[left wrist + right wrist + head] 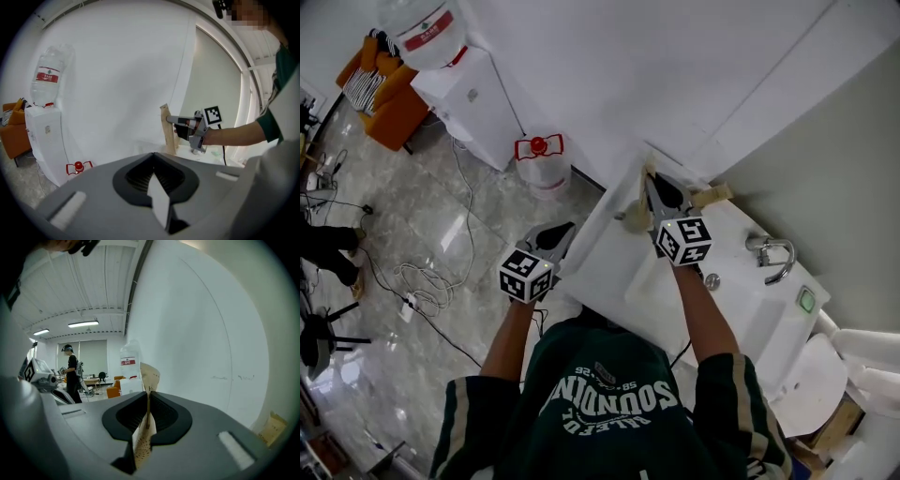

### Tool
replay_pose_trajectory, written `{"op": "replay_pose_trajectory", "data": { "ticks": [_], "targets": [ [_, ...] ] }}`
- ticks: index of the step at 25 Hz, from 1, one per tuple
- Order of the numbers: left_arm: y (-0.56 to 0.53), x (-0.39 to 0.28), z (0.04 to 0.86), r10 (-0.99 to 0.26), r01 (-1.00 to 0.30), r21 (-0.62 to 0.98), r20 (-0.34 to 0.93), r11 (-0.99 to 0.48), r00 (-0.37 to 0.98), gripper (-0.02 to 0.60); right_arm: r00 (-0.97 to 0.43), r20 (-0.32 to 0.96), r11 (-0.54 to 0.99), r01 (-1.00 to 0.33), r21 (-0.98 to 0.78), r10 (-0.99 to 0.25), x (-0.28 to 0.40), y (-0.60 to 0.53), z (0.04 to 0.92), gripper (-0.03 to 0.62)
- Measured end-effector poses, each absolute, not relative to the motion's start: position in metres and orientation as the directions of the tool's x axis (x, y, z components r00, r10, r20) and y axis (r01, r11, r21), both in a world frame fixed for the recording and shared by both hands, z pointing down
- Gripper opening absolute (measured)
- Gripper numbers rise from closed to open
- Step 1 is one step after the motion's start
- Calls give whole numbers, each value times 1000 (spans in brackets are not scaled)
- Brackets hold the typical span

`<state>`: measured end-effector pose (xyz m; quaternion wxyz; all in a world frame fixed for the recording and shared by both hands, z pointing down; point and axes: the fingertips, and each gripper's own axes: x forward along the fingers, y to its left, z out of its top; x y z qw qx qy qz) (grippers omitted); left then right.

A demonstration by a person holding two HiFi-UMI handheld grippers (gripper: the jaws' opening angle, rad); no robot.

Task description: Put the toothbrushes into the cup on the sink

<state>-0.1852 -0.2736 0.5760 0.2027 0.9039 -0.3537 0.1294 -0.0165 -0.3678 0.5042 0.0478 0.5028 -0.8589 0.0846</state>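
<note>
R gripper (654, 187) is up over the far L corner of the white sink (741, 309), close to the wall. Its jaws are nearly together and pinch a beige toothbrush pack (167, 129), a flat paper-wrapped piece w/ small dark dots. In the right gripper view the pack runs through the jaw slot and sticks out past the tips. From the left gripper view it stands about upright, top end above the gripper, bottom end down near the sink top. A 2nd beige pack (713, 195) lies at the back of the sink against the wall, just R of that gripper and apart from it. L gripper (562, 232) is off the sink's L edge, above the marble floor (441, 216), aimed twd the sink. Its jaws are together w/ a thin whitish strip (158, 201) caught in the slot; can't tell what the strip is. A small greyish thing (631, 217) sits on the sink ledge just L of the R gripper; can't tell if it's the cup. Chrome faucet (772, 253) is at the sink's R side, well apart from both grippers. Off to the L by the wall: white water dispenser (473, 94) w/ a bottle on top, a white jug w/ red handle (541, 161) on the floor beside it, an orange sofa (380, 94) further back, and cables on the floor
</note>
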Motion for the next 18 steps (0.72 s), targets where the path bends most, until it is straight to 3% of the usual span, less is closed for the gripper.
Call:
{"op": "replay_pose_trajectory", "data": {
  "ticks": [18],
  "targets": [
    [-282,-184,588,-565,-689,288,410,-665,716,51,-455,313,450,-888,-93,-834,-4,-357,594,29]
  ]
}}
